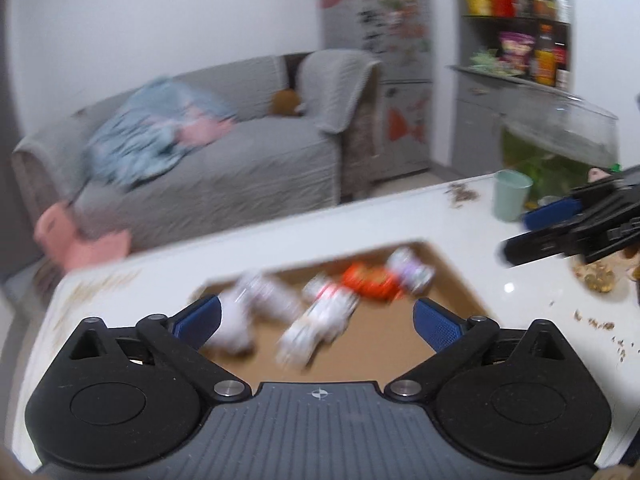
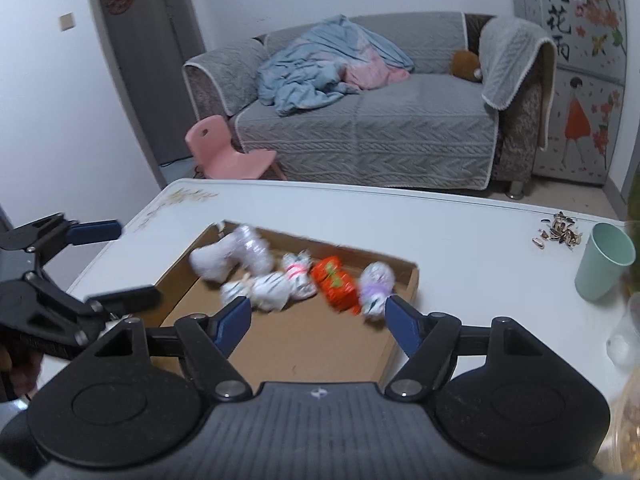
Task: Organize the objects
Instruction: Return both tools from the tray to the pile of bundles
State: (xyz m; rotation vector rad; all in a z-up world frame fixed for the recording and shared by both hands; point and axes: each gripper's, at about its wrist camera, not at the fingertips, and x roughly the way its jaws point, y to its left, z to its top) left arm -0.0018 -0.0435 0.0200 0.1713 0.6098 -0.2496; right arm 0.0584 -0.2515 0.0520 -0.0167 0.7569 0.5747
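Small plush toys, white, lilac and one orange (image 2: 335, 285), lie bunched along the far side of a shallow brown cardboard tray (image 2: 403, 322) on the white table (image 2: 460, 240). The left gripper (image 1: 316, 322) and the right gripper (image 2: 318, 322) both hang spread and empty above the tray. The placing step looks finished; any next move calls for locating a stray item, perhaps the mint-green plastic cup (image 2: 604, 266).

A shallow cardboard tray (image 2: 404, 280) sits mid-frame; along its far side lie white plush toys (image 2: 256, 276), an orange packet (image 2: 335, 283) and a purple-white toy (image 2: 376, 285).
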